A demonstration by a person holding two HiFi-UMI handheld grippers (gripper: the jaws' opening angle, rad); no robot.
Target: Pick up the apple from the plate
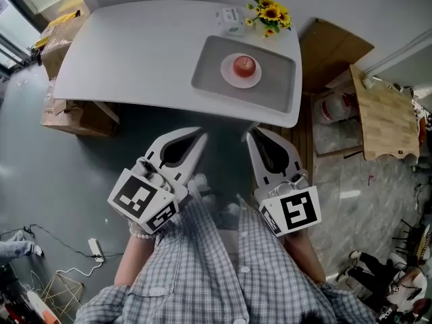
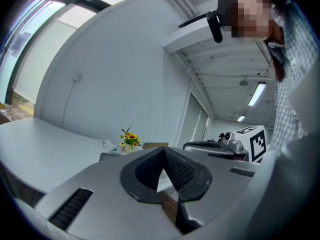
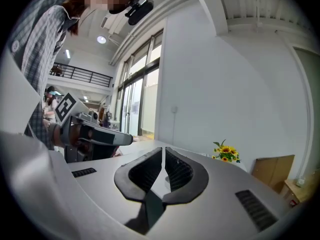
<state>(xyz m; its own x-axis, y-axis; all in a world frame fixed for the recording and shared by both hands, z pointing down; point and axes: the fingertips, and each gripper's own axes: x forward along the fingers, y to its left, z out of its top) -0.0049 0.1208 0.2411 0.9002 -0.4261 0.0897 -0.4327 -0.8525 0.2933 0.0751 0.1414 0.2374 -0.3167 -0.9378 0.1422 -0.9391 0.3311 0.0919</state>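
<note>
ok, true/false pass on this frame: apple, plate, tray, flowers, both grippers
1. The apple sits on the plate. True.
2. The plate rests directly on the bare table. False: it lies in a grey tray on the table.
3. The right gripper is shut on the apple. False: its jaws are together on nothing, and in the head view it is back at the table's near edge, away from the tray.
4. The left gripper has its jaws together and holds nothing. True.
5. The sunflowers stand beyond the tray, at the table's far edge. True.
</note>
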